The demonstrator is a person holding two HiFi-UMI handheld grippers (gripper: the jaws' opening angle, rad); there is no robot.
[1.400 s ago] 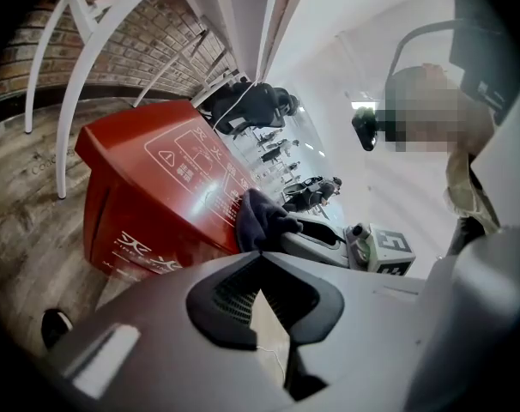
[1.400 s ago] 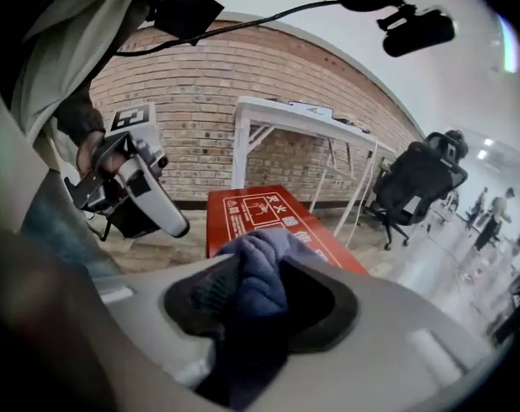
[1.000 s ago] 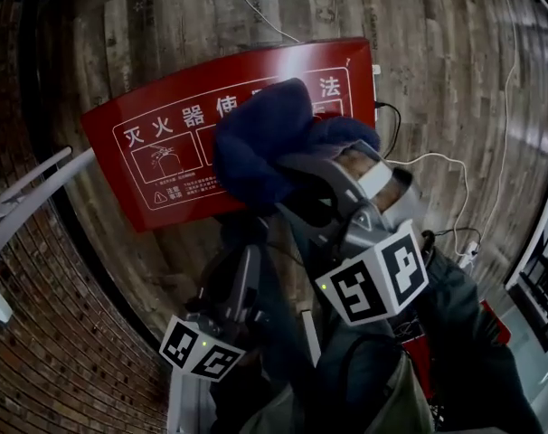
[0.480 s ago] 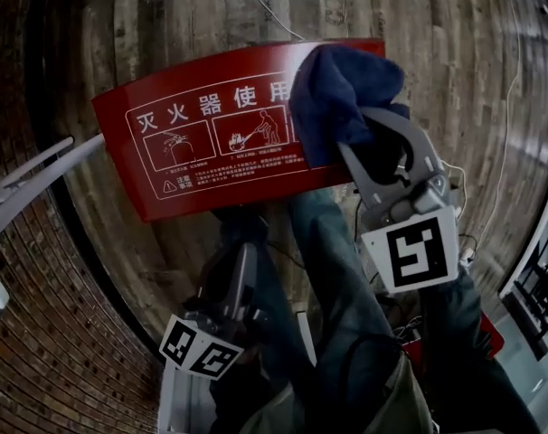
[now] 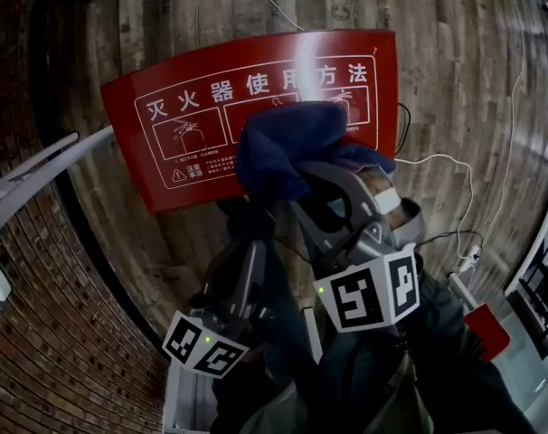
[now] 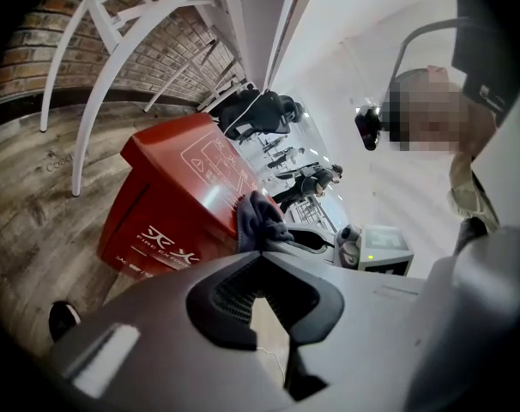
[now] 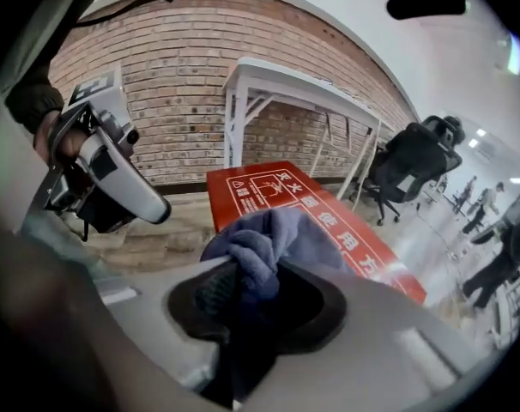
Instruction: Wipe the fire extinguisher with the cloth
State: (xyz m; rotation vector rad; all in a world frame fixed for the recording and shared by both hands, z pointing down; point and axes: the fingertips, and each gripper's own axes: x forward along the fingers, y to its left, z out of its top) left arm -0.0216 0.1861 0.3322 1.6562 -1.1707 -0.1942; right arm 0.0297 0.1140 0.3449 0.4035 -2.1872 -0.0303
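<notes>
Your right gripper (image 7: 247, 275) is clenched on the blue cloth (image 7: 273, 234), its jaws having just tightened on it. The bunched cloth ahead of its tips lies against the printed face of the red fire extinguisher box (image 5: 188, 156). Your left gripper (image 6: 260, 260) is closed on nothing, with the box ahead of it and apart.

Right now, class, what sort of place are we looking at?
Probably an indoor office or workshop: a brick wall, a white table and office chair, and a red fire extinguisher box on the wooden floor.
</notes>
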